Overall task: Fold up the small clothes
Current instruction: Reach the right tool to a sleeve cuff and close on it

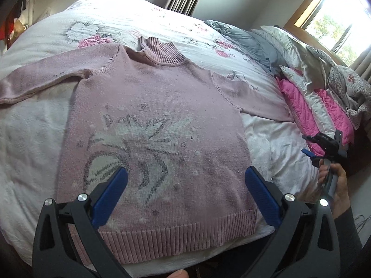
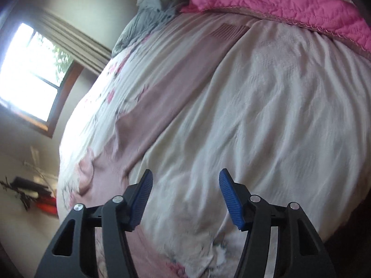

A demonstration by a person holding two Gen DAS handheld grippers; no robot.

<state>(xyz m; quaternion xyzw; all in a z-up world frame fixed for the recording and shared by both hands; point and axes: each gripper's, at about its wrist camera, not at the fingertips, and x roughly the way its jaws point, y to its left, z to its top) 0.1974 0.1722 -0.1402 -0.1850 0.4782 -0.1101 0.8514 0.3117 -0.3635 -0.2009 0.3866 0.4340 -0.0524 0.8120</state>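
A pale pink knitted sweater (image 1: 162, 97) with a white and grey flower pattern lies flat on the bed, collar far, ribbed hem near me, both sleeves spread out. My left gripper (image 1: 185, 173) hovers open over its lower half, nothing between the blue pads. In the left wrist view the right gripper (image 1: 309, 144) is held by a hand off the bed's right edge, jaws apart. In the right wrist view the right gripper (image 2: 185, 178) stands open above the white cover, with the sweater's sleeve (image 2: 176, 88) stretching away ahead on the left.
White floral bed cover (image 1: 34, 134) under everything. Grey, white and bright pink quilts and pillows (image 1: 301, 106) piled along the right side. Windows (image 1: 334, 16) with curtains behind. Dark items on the floor (image 2: 34, 192) beyond the bed.
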